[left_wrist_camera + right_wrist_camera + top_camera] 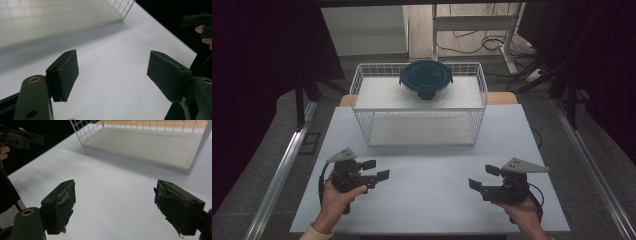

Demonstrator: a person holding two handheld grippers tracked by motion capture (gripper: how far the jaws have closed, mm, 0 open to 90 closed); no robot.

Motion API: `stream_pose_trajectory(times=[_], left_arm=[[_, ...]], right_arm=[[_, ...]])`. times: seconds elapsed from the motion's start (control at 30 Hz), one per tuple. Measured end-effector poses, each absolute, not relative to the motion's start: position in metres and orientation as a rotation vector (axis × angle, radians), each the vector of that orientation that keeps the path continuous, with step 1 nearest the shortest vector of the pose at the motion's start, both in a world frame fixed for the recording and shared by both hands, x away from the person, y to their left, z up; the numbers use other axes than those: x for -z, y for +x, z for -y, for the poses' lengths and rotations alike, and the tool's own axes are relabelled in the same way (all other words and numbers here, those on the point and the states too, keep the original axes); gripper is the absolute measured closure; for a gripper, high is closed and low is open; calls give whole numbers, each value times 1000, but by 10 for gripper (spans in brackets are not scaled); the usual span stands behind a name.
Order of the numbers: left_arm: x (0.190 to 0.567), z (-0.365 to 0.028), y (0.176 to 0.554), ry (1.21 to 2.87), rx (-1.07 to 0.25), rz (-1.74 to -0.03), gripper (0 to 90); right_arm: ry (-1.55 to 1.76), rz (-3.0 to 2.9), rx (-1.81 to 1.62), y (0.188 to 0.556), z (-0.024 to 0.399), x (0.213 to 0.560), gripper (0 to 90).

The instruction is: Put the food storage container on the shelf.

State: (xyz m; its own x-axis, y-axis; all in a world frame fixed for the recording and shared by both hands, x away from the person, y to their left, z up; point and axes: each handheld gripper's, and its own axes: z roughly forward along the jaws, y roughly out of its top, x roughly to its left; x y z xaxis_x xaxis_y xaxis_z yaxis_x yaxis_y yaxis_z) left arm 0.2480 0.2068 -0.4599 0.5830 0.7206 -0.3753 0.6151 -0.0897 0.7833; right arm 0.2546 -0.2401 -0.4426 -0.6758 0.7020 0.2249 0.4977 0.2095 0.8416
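Presently, left to right:
Left tongs point(378, 169): held in the left hand point(333, 198) over the near left of the bench point(427, 205); jaws spread apart, nothing between them; pads point toward the bench middle.
Wire rack point(419, 110): white, two-tier, standing at the far middle of the bench.
Container point(426, 80): round, clear, with dark blue lid; sits on the rack's upper shelf, toward the back.
Right tongs point(483, 177): held in the right hand point(524, 212) over the near right of the bench; jaws wide apart, empty; pad lining point(172, 205) looks torn.
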Motion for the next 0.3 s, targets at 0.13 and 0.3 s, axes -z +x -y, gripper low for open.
stream_pose_trajectory(times=[0.13, 0.3], left_arm=[[466, -206, 244, 1798, -137, -1100, 245], [467, -203, 243, 1820, -142, -1080, 241]], right_arm=[[1129, -2285, -1397, 254, 238, 448, 170], [1122, -2253, -1419, 251, 240, 446, 163]])
